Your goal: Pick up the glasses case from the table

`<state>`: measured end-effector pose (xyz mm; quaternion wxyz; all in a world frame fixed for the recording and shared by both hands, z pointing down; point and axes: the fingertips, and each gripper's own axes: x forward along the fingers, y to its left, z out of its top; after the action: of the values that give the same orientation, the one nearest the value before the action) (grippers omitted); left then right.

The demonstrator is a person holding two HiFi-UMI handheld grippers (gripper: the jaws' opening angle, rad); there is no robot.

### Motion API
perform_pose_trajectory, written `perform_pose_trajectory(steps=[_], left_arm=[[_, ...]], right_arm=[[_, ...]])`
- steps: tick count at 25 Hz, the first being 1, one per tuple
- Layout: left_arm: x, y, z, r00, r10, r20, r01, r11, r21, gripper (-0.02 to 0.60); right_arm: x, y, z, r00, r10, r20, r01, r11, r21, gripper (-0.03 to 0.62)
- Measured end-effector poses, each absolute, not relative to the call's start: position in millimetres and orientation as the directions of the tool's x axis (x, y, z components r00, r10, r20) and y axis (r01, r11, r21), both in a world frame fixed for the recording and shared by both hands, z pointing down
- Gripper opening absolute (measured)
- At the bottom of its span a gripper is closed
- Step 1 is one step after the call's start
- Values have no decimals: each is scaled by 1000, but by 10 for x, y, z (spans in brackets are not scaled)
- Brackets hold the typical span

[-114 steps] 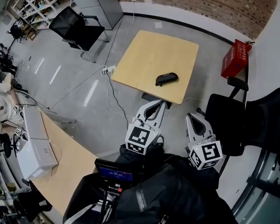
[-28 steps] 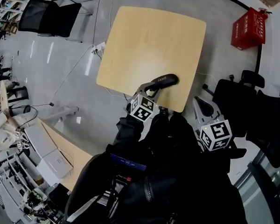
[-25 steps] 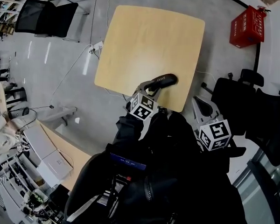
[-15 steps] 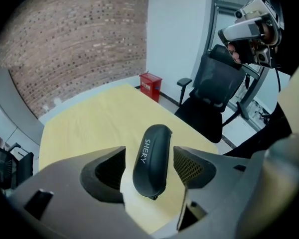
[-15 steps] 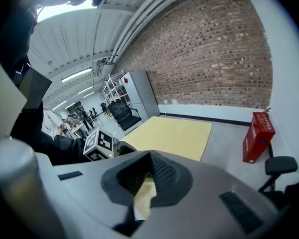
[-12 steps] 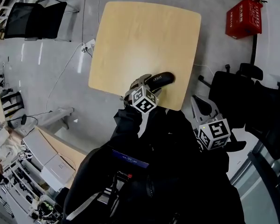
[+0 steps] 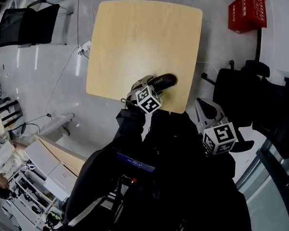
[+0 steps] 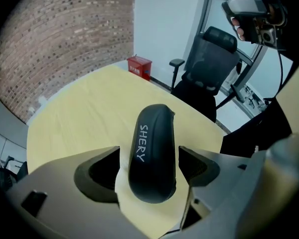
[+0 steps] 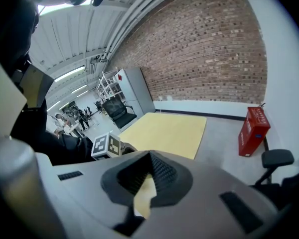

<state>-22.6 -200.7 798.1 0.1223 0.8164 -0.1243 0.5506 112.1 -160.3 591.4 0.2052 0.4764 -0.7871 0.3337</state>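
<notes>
The black glasses case [image 7: 164,80], lettered in white, lies near the front edge of the light wooden table [image 7: 135,37]. My left gripper [image 7: 144,84] points steeply down over the case's near end. In the left gripper view the case [image 8: 152,153] lies lengthwise between the jaws, which are opening, with a strip of table showing on each side of it. The left gripper [image 8: 149,156] is not pressing on it. My right gripper [image 7: 201,106] hangs off the table's front right corner with its jaws together and nothing held; the right gripper view shows that gripper [image 9: 148,159] facing the table [image 9: 164,131] from a distance.
A red crate [image 7: 246,11] stands on the floor at the back right. Black office chairs [image 7: 241,95] crowd the right side, another chair [image 7: 24,25] stands at the far left. A cable and power strip [image 7: 84,47] lie left of the table. A second desk [image 7: 62,153] is at the lower left.
My left gripper has sunk onto the case's near end, and its jaws now straddle the case. The right gripper has hardly moved.
</notes>
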Motion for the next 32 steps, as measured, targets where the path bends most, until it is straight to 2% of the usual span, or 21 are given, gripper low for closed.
perform_pose_trajectory(steps=[9, 17, 26, 32], left_arm=[[-224, -1929, 8240, 314, -9, 949, -304, -948, 91, 351], [-211, -1904, 8287, 286, -5, 958, -339, -936, 97, 351], [-191, -1855, 8160, 301, -53, 952, -393, -916, 74, 350], [-178, -1894, 7894, 373, -113, 921, -479, -874, 86, 348]], right_arm=[[1143, -1529, 5954, -440, -613, 656, -898, 305, -318, 5], [1199, -1405, 5955, -432, -601, 673, -901, 311, -301, 5], [1216, -1327, 5906, -452, -615, 646, -892, 327, -313, 5], [1122, -1348, 5796, -477, -622, 620, -878, 370, -305, 5]])
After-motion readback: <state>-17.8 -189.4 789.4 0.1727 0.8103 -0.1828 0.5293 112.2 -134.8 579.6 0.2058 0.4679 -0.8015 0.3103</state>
